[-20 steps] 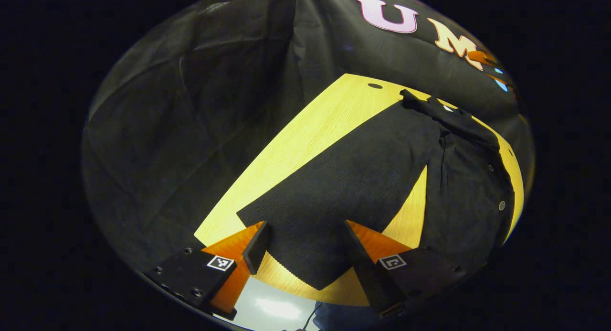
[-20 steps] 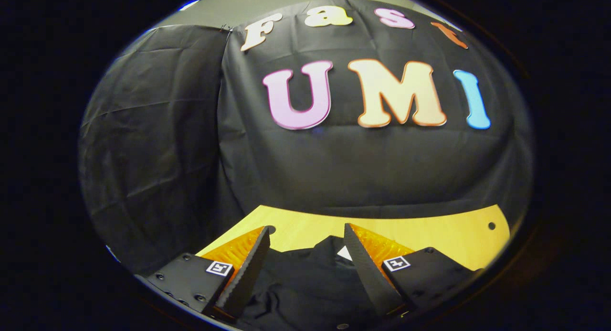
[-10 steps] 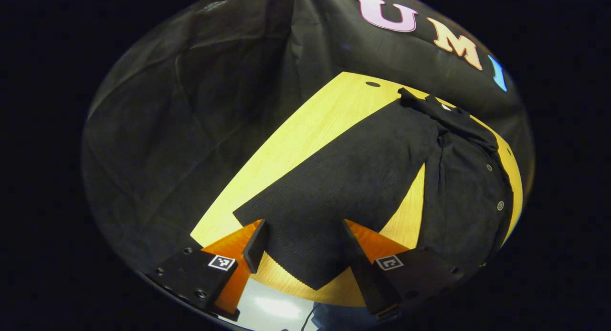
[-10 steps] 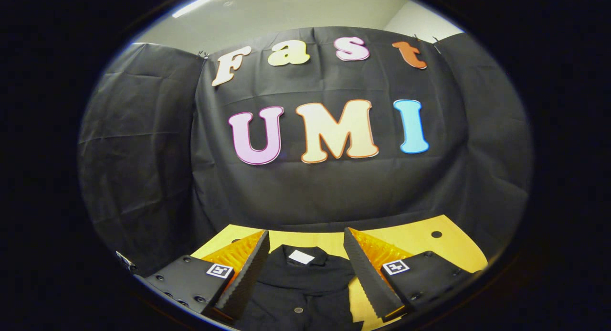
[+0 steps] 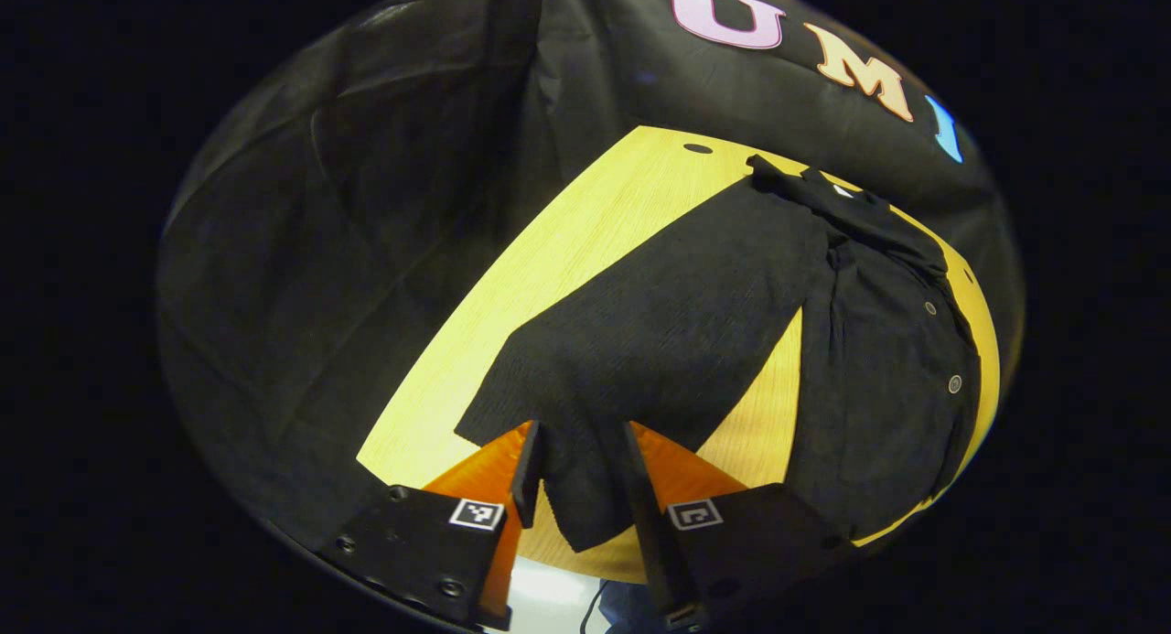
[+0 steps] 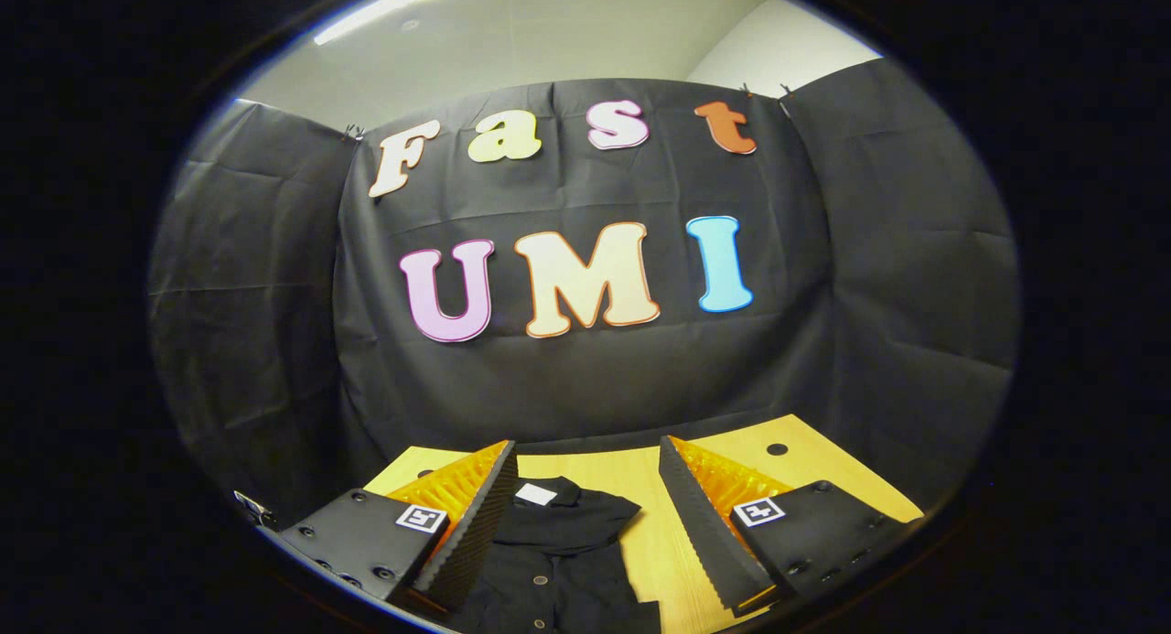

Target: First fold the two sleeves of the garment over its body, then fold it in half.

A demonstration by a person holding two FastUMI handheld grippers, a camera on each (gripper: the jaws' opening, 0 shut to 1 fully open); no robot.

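- Nearest, left gripper: fingers drawn close together around the end of the sleeve, cloth bunched and wrinkled between them; clenched on the sleeve cuff by the look of it.
- Sleeve end hanging past the near edge of the table, cuff corner dropping between the fingers.
- Just below the table edge, in the left gripper view: pale floor and a thin dark cable, partly hidden.
- Beyond the grip, sleeve spread flat and wide, running diagonally up toward the shoulder.
- Right of the sleeve, a wedge of bare yellow wood showing between sleeve and body.
- Body of the shirt lying flat on the table, button front up, buttons visible down the placket.
- Farther on, collar at the far end of the shirt, small white tag inside it.
- Past the collar, small dark hole in the tabletop near the far edge.
- Right gripper: fingers wide apart, released, holding nothing, raised above the table.
- Between and below those fingers, in the right gripper view: collar end of the shirt, white tag showing, two buttons on the front.
- Bare wood beside the shirt, a second hole toward the far right.
- Farthest: black cloth wall, pale ceiling with a light strip above.
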